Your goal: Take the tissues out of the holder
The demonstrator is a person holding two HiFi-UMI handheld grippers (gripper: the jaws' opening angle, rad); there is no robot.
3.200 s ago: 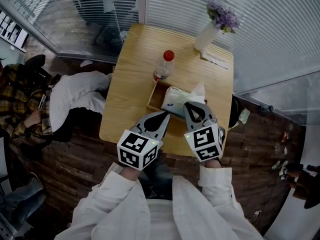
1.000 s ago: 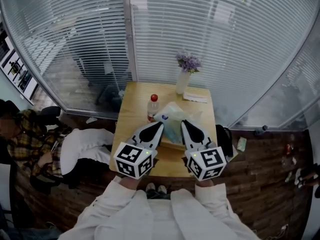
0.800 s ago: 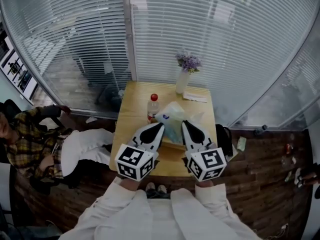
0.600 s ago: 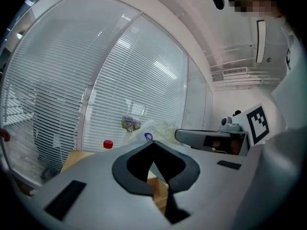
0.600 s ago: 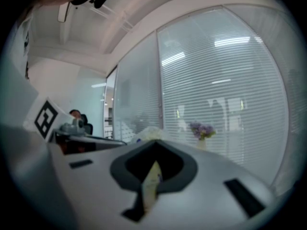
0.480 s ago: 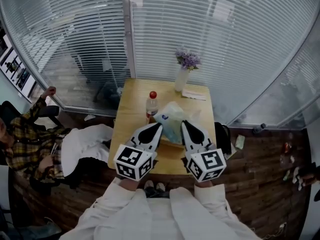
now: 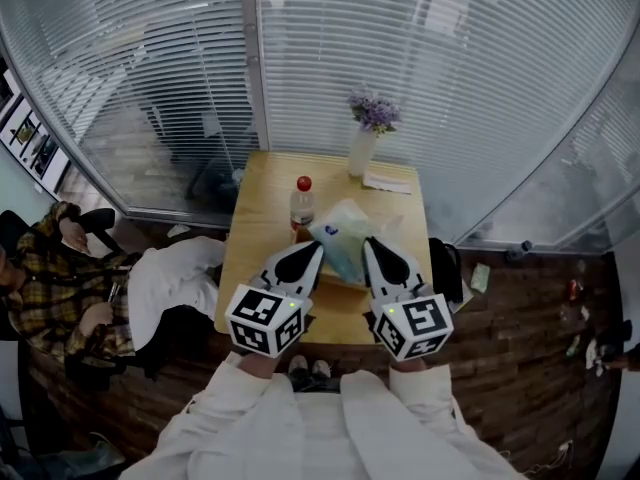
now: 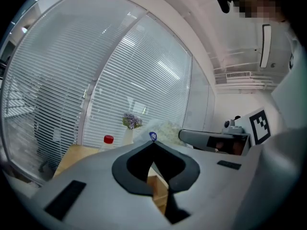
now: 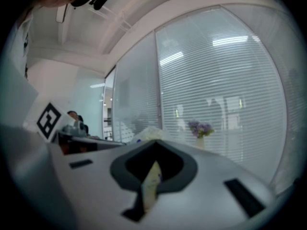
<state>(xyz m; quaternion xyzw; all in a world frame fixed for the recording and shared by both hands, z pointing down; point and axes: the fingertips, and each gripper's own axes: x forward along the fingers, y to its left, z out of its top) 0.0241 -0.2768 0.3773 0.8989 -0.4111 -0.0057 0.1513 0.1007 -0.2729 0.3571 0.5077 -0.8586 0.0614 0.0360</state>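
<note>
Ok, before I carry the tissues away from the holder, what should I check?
1. Jaws of left gripper shut at tissue pack edge: ok.
2. Jaws of right gripper shut at its other edge: ok.
3. Pack bottom clear of wooden holder: cannot tell, the grippers cover it.
4. Bottle upright, close beside the pack: ok, mind it.
5. Vase upright, well apart: ok.

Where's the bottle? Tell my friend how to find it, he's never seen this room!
Find the small wooden table in front of the big window blinds. On its left half, just left of the tissue pack, stands a clear bottle. It is the only thing with a bright red cap; the white vase farther back holds purple flowers.
</note>
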